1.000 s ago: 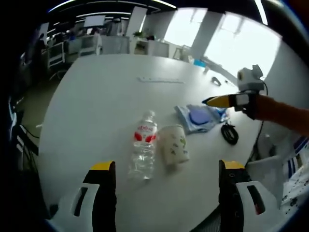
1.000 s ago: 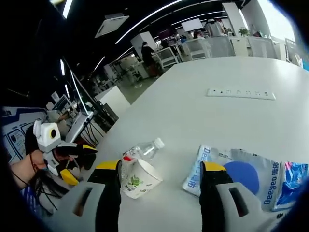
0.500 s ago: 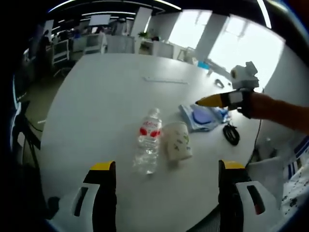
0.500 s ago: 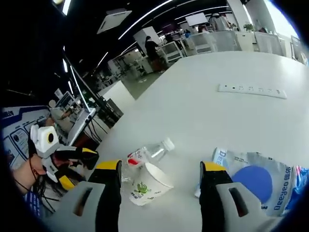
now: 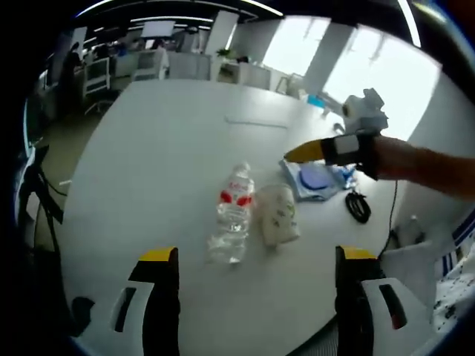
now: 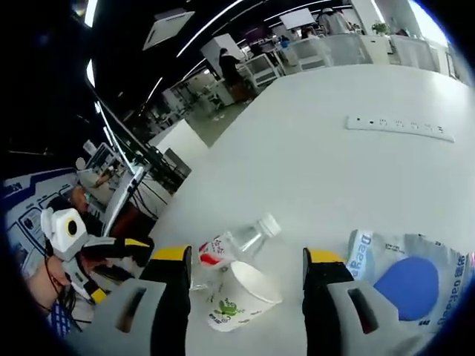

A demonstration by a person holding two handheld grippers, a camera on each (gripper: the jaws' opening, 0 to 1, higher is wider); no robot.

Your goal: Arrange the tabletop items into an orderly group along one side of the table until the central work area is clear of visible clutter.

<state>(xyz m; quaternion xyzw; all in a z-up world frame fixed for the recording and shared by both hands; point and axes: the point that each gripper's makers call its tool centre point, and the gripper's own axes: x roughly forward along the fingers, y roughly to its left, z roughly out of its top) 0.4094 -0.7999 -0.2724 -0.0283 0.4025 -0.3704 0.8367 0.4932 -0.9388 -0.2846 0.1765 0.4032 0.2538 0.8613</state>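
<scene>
1. On the white worktop, in the left gripper view, a clear water bottle with a red label lies on its side, and a paper cup with a green print lies just beside it, close to the worktop's middle. The left tongs hang above the near edge, jaws wide apart and holding nothing. The right tongs now reach further in from the right than half a second ago, with the yellow tip above the cup; I cannot tell from here how far they are open. Behind them lie a blue and white packet and a coiled black cable.

2. Seen in the right gripper view, the right tongs have come closer to the cup, which now lies between the open, empty jaws, with the bottle touching it behind. I judge that the cup is the next thing to be gripped; nothing is yet moved to a side. The packet shows the letters "Dae", the rest is not readable. A white power strip lies further away. The left tongs wait at the left.
</scene>
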